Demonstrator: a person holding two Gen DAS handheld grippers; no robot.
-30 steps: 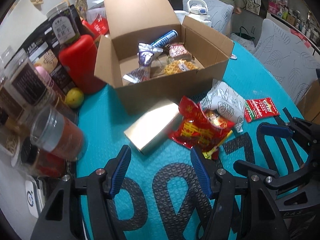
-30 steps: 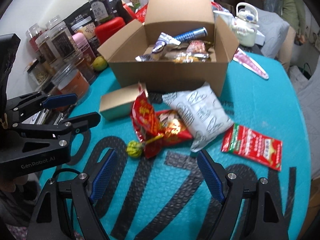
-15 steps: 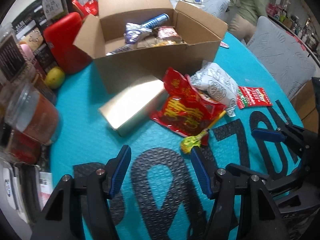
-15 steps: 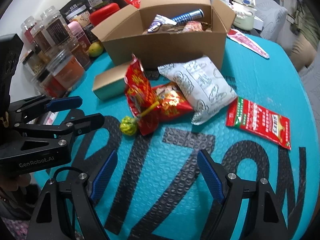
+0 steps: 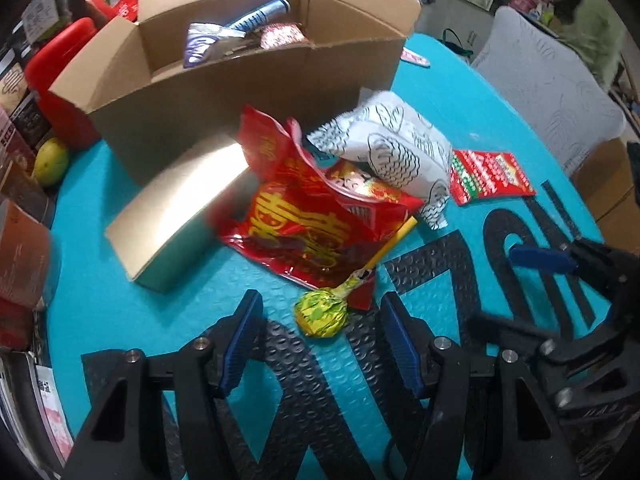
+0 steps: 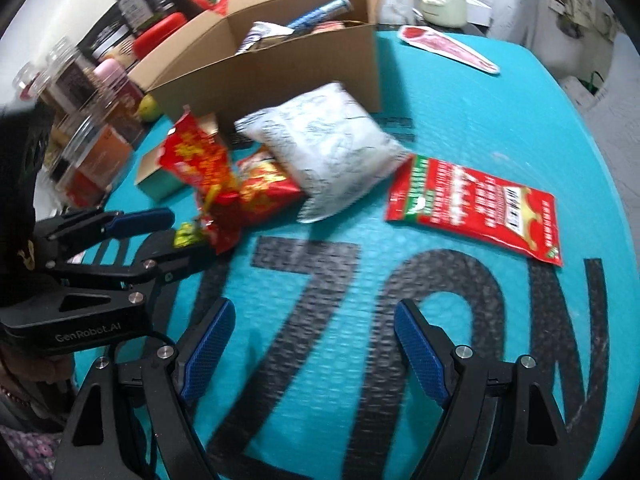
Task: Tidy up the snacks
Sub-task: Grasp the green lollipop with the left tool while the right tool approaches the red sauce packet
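Note:
A green-yellow lollipop (image 5: 321, 313) lies on the teal mat, between the open fingers of my left gripper (image 5: 320, 340); it also shows in the right wrist view (image 6: 186, 234). Behind it lie a red snack bag (image 5: 316, 216), a white patterned bag (image 5: 396, 148), a flat red-green packet (image 5: 490, 176) and a gold box (image 5: 180, 208). An open cardboard box (image 5: 240, 88) at the back holds several snacks. My right gripper (image 6: 312, 348) is open and empty over the mat, with the red-green packet (image 6: 476, 204) ahead to its right.
Jars and a red container (image 5: 56, 80) crowd the left edge, with a yellow-green fruit (image 5: 50, 162). A flat red strip packet (image 6: 448, 48) lies at the far right of the mat. Grey chairs (image 5: 548, 92) stand beyond the table.
My left gripper has moved forward so the lollipop sits between its fingers. My right gripper has swung right, toward the red-green packet. Both stay open.

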